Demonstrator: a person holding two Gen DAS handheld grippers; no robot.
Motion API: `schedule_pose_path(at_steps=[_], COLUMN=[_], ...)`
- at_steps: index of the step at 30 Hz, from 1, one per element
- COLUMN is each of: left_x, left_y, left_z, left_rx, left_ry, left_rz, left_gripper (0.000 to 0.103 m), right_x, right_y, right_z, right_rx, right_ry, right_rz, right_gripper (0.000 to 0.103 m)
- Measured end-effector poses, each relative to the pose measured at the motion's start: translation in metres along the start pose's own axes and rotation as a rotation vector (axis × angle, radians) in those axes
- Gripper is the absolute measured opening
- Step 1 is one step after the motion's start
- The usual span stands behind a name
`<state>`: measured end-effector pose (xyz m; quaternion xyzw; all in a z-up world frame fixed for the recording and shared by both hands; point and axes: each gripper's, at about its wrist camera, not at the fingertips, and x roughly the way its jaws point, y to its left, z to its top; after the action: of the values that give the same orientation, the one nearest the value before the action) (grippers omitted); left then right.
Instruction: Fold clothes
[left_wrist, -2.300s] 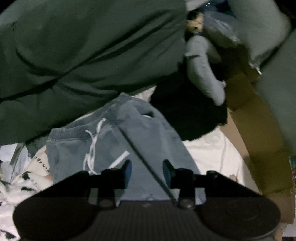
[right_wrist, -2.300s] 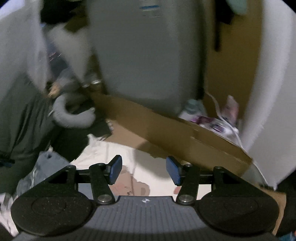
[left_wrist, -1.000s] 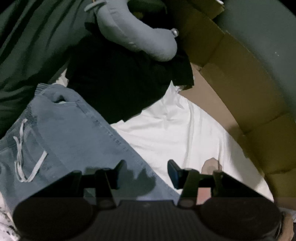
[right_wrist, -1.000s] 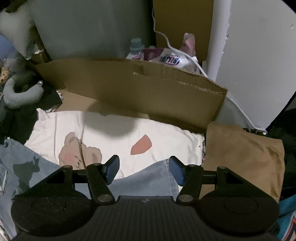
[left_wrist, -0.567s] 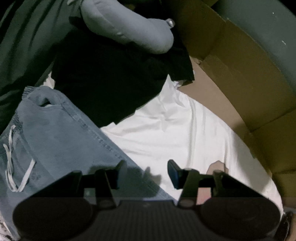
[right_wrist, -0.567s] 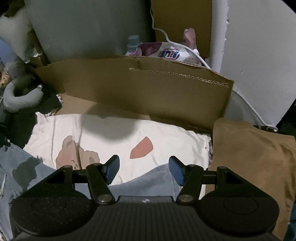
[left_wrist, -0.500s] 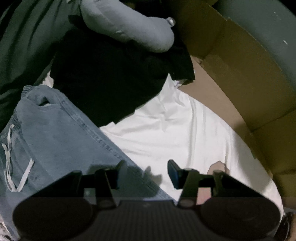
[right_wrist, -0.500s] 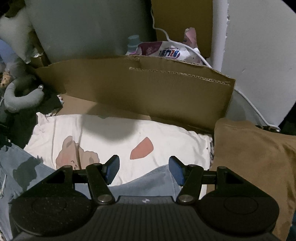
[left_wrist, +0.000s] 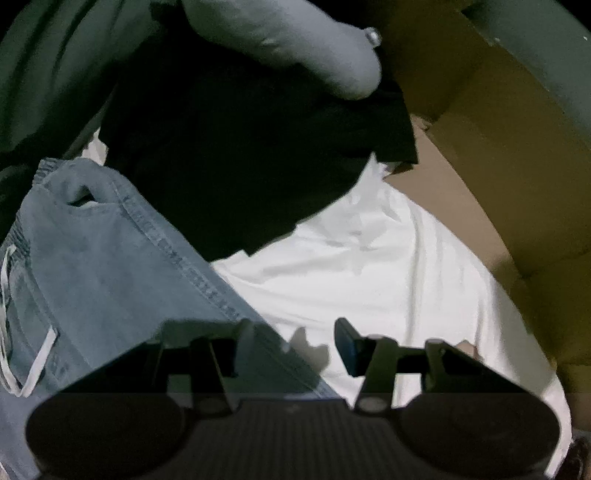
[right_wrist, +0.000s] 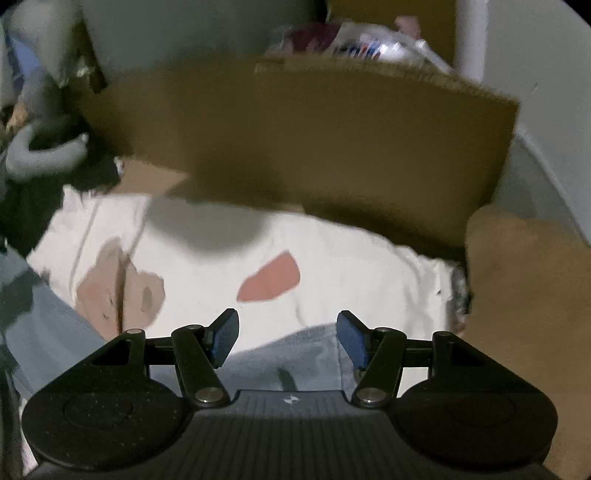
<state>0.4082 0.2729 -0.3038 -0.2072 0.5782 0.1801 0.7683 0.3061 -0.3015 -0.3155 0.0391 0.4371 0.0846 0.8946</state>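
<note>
A: Is any writing legible?

B: None; the packaging (right_wrist: 364, 42) behind the brown cardboard panel (right_wrist: 314, 140) is blurred.

A: Where are your faded blue denim trousers (left_wrist: 110, 273)?

B: On the white printed shirt (right_wrist: 332, 273). Their long axis runs diagonally, waistband upper left. Only your left view shows the white drawstring (left_wrist: 40, 358); only your right shows the tan garment (right_wrist: 528, 295).

A: Claws?

B: Your left gripper (left_wrist: 291, 343) and right gripper (right_wrist: 286, 336) are released, grasping nothing.
</note>
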Motion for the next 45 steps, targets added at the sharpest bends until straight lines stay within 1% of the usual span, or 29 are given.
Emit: schedule_pose_path(at_steps=[3,7,10,17,21,24,27,31,33,34,35,36,37,38,39,41,45], left_x=[0.008,0.017,0.023,0.038,0.054,0.064,0.076,0.087,0.091,0.093,0.093,0.092,0.091,0.089,0.087,0.083,0.069], left_y=[0.007,0.014,0.017,0.012,0.010,0.011,0.014,0.021,0.024,0.026,0.027,0.028,0.030,0.031,0.033,0.036,0.038], left_z=[0.003,0.007,0.011,0.016,0.013,0.008,0.004,0.002,0.001,0.000,-0.001,-0.001,-0.002,-0.002,-0.003,-0.003,-0.004], left_rx=[-0.006,-0.013,-0.021,-0.019,-0.027,-0.063,-0.092,-0.139,-0.160,-0.172,-0.181,-0.182,-0.190,-0.198,-0.206,-0.215,-0.193], left_ry=[0.003,0.014,0.022,0.046,0.090,0.114,0.146,0.131,0.126,0.124,0.119,0.112,0.107,0.101,0.096,0.093,0.074], left_rz=[0.006,0.007,0.007,0.035,0.050,0.077,0.082,0.132,0.134,0.132,0.138,0.146,0.146,0.147,0.148,0.134,0.098], left_gripper=[0.051,0.051,0.051,0.051,0.051,0.051,0.052,0.052,0.052,0.049,0.041,0.037,0.028,0.016,0.013,0.007,0.006], right_x=[0.019,0.042,0.056,0.072,0.080,0.083,0.087,0.091,0.094,0.094,0.095,0.094,0.094,0.092,0.091,0.086,0.067], right_y=[-0.005,-0.021,-0.027,-0.027,-0.027,-0.029,-0.030,-0.032,-0.033,-0.033,-0.033,-0.034,-0.035,-0.035,-0.036,-0.036,-0.036], right_z=[-0.005,-0.006,-0.009,-0.011,-0.018,-0.021,-0.021,-0.019,-0.019,-0.019,-0.019,-0.018,-0.018,-0.018,-0.018,-0.018,-0.016], right_rx=[-0.015,0.035,0.021,0.006,0.000,-0.003,-0.004,0.003,-0.002,-0.006,-0.009,-0.006,-0.003,-0.002,-0.002,-0.004,-0.001], right_ry=[0.005,0.011,0.027,0.054,0.085,0.101,0.112,0.119,0.132,0.135,0.138,0.138,0.137,0.135,0.133,0.126,0.074], right_rz=[0.013,-0.004,-0.013,-0.035,-0.026,-0.021,-0.022,-0.017,-0.010,-0.005,-0.001,-0.002,-0.003,-0.003,-0.003,0.001,-0.009], right_gripper=[0.065,0.065,0.065,0.065,0.066,0.065,0.065,0.066,0.067,0.065,0.060,0.057,0.047,0.031,0.025,0.021,0.020])
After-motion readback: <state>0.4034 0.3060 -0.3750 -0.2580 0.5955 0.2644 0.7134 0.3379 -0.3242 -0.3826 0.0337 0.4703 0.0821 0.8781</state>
